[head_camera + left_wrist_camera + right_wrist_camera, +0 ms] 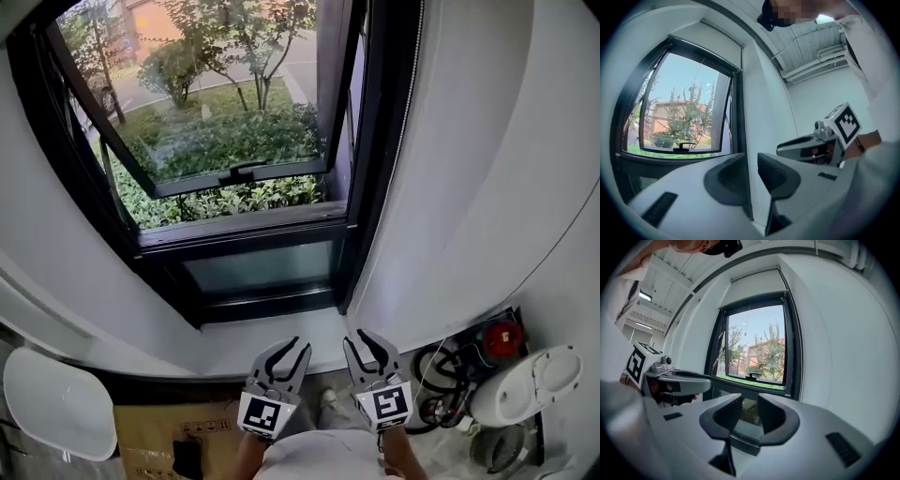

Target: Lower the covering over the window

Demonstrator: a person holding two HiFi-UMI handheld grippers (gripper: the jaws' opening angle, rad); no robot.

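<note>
A black-framed window has its sash tilted outward onto trees and lawn. Its white covering is rolled up at the top of the recess, leaving the glass bare. A thin bead chain hangs along the right side of the frame, and shows as the chain in the right gripper view. My left gripper and right gripper are side by side below the sill, pointing at the window, well short of the chain. Both are open with nothing between the jaws. The left gripper faces the wall beside the frame; the right gripper faces the lower pane.
A white sill runs under the window. A white rounded seat and a cardboard box are on the floor at lower left. Coiled cables with a red part and a white appliance are at lower right.
</note>
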